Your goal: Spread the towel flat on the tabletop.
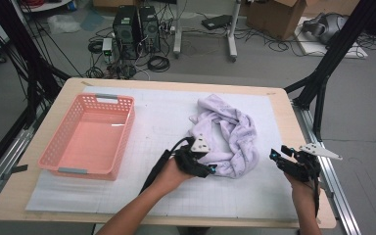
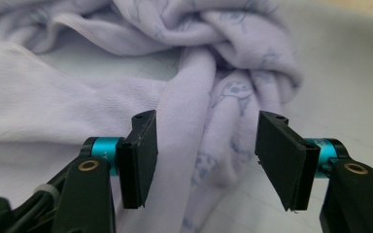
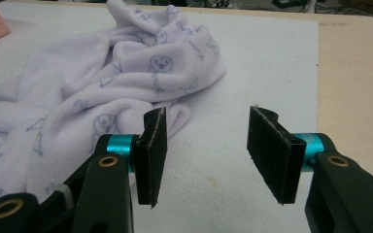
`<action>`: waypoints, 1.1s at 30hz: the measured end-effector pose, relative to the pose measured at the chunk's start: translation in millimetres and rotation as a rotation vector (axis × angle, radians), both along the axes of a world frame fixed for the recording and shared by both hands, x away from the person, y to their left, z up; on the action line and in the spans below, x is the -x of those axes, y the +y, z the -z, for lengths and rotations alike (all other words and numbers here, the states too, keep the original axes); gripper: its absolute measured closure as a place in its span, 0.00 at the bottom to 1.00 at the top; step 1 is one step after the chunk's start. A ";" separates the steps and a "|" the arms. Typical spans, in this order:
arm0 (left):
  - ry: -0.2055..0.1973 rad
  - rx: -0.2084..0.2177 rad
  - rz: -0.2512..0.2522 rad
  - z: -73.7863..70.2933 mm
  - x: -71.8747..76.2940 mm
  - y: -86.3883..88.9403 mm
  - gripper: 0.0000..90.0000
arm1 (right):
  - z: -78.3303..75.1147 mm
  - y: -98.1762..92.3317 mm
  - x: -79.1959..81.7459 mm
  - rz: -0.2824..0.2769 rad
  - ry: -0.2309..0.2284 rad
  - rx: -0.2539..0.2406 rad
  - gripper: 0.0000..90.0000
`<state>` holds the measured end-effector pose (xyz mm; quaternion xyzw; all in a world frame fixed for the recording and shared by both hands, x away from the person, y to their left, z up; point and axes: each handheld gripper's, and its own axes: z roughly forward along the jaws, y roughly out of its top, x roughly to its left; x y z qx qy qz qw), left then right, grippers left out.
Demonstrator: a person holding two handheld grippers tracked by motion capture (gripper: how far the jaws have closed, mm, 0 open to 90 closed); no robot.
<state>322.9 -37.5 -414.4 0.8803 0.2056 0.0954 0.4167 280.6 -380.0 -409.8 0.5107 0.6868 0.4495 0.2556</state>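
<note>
The crumpled lilac garment lies centre-right of the high view on the worktop. Left claw stands open astride a fold; close squarely on that ridge. Right claw, open and empty, should take the near hem.

Pale lilac garment, soft knit w/ small printed cartoon faces, lies crumpled in a twisted heap on the white mat, right of centre. Folds bunch & loop around each other; one ribbed edge runs down the middle of the left gripper view. Near side spreads flatter, far end humps up.
</note>
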 end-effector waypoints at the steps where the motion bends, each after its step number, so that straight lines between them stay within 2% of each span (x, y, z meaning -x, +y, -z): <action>1: 0.011 -0.020 -0.006 4.9 -2.7 -5.3 0.51 | 0.0 -0.4 0.0 -0.001 -0.002 0.002 0.54; 2: 0.016 -0.060 -0.002 12.6 -6.4 -10.8 0.60 | 0.5 -0.8 0.0 -0.002 0.000 0.003 0.54; 4: 0.006 -0.069 0.002 15.2 -7.5 -11.3 0.82 | 2.0 -1.0 -0.9 -0.005 0.004 0.003 0.54; 5: 0.022 -0.052 0.017 16.6 -9.4 -10.3 0.82 | 2.0 -1.0 -0.9 -0.005 0.004 0.003 0.54; 6: 0.078 0.015 0.032 15.7 -13.6 -6.1 0.92 | 3.5 -0.5 -1.4 -0.010 0.014 0.006 0.55; 7: 0.078 0.015 0.032 15.7 -13.6 -6.1 0.92 | 3.5 -0.5 -1.4 -0.010 0.014 0.006 0.55; 8: 0.119 0.123 0.050 9.4 -15.6 1.8 0.93 | 4.2 1.4 -1.8 -0.022 0.017 0.005 0.57; 9: 0.119 0.123 0.050 9.4 -15.6 1.8 0.93 | 4.1 3.3 -1.7 -0.033 0.020 0.003 0.57; 10: 0.129 0.185 0.052 4.3 -15.9 6.3 0.93 | 4.0 5.2 -2.2 -0.047 0.014 0.008 0.57; 11: 0.138 0.308 0.045 -6.6 -16.0 15.3 0.93 | 4.3 7.7 -2.6 -0.061 0.015 0.015 0.57; 12: 0.138 0.308 0.045 -6.6 -16.0 15.3 0.93 | 4.3 7.7 -2.6 -0.061 0.015 0.015 0.57; 14: 0.136 0.402 0.024 -15.9 -16.2 23.5 0.93 | 7.2 14.8 -5.1 -0.094 0.021 0.031 0.57; 15: 0.120 0.437 0.005 -22.3 -16.8 30.1 0.93 | 8.2 17.0 -5.4 -0.110 0.026 0.024 0.57; 17: 0.113 0.436 -0.007 -24.3 -17.2 32.9 0.93 | 9.4 22.1 -6.5 -0.148 0.034 0.013 0.55; 18: 0.101 0.439 -0.034 -26.3 -18.5 38.0 0.93 | 10.4 25.1 -7.7 -0.172 0.050 0.000 0.50; 20: 0.097 0.439 -0.044 -26.9 -19.3 40.5 0.93 | 15.5 32.6 -13.7 -0.225 0.114 -0.036 0.41; 21: 0.086 0.436 -0.056 -27.9 -19.7 42.6 0.93 | 15.5 32.6 -13.7 -0.225 0.114 -0.036 0.41; 22: 0.076 0.438 -0.077 -29.8 -20.5 47.5 0.93 | 23.4 44.4 -18.0 -0.258 0.150 -0.013 0.41; 23: 0.076 0.438 -0.077 -29.8 -20.5 47.5 0.93 | 23.4 44.4 -18.0 -0.258 0.150 -0.013 0.41; 24: 0.065 0.431 -0.089 -30.9 -21.2 50.7 0.93 | 30.6 57.1 -22.1 -0.278 0.187 0.020 0.48; 25: 0.056 0.426 -0.104 -31.7 -21.7 53.7 0.93 | 33.4 62.2 -24.6 -0.290 0.195 0.036 0.56; 27: 0.041 0.404 -0.135 -32.7 -23.7 60.9 0.93 | 37.4 70.9 -29.5 -0.326 0.210 0.084 0.79; 28: 0.034 0.395 -0.156 -33.1 -24.9 64.6 0.93 | 37.4 74.1 -31.7 -0.336 0.203 0.107 0.88; 29: 0.023 0.389 -0.176 -33.6 -26.6 69.0 0.93 | 35.1 75.5 -34.8 -0.344 0.198 0.118 0.91; 30: 0.011 0.387 -0.205 -34.2 -28.1 73.6 0.93 | 31.8 77.0 -37.0 -0.327 0.191 0.144 0.92; 31: 0.002 0.390 -0.231 -34.6 -29.9 78.3 0.93 | 31.8 77.0 -37.0 -0.327 0.191 0.144 0.92; 32: -0.015 0.391 -0.293 -34.5 -33.9 87.6 0.93 | 24.7 75.1 -43.5 -0.268 0.145 0.149 0.92; 33: -0.015 0.391 -0.293 -34.5 -33.9 87.6 0.93 | 21.0 72.5 -47.6 -0.228 0.121 0.141 0.92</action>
